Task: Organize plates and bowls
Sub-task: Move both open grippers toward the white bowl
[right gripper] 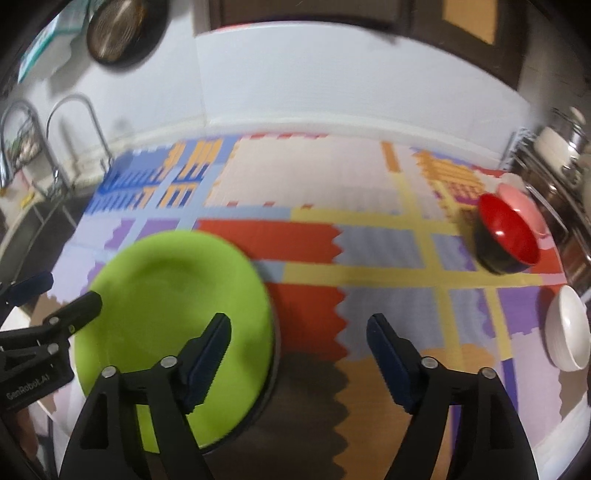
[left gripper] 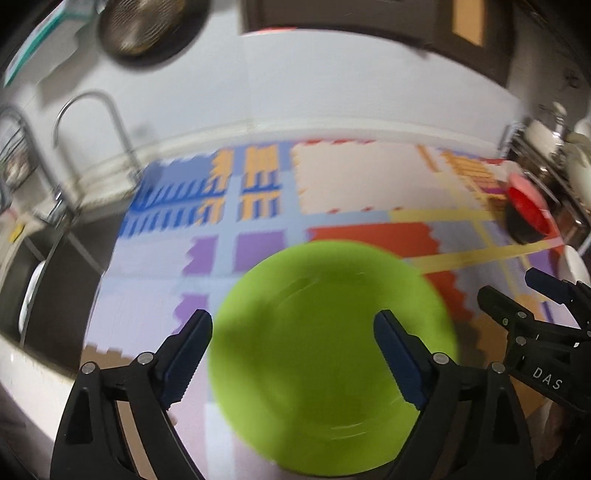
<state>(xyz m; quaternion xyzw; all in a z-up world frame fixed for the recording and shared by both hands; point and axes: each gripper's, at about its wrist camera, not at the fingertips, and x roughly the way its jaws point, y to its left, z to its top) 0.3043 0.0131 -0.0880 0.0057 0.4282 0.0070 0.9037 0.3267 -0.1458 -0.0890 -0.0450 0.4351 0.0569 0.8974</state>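
A lime green plate (left gripper: pixel 325 354) lies on the patterned mat, right under my open, empty left gripper (left gripper: pixel 293 332); it also shows in the right wrist view (right gripper: pixel 173 314). My right gripper (right gripper: pixel 299 338) is open and empty, just right of the plate. A red bowl with a black outside (right gripper: pixel 508 232) sits at the right, with a pink plate (right gripper: pixel 524 206) behind it. A white bowl (right gripper: pixel 569 328) stands at the right edge. The red bowl also shows in the left wrist view (left gripper: pixel 526 210).
A sink (left gripper: pixel 55 266) with two curved faucets (left gripper: pixel 99 122) lies to the left, a white dish (left gripper: pixel 31 295) inside it. A round pan (right gripper: pixel 110 29) hangs on the wall. Pots and a rack (right gripper: pixel 554 147) stand at the far right.
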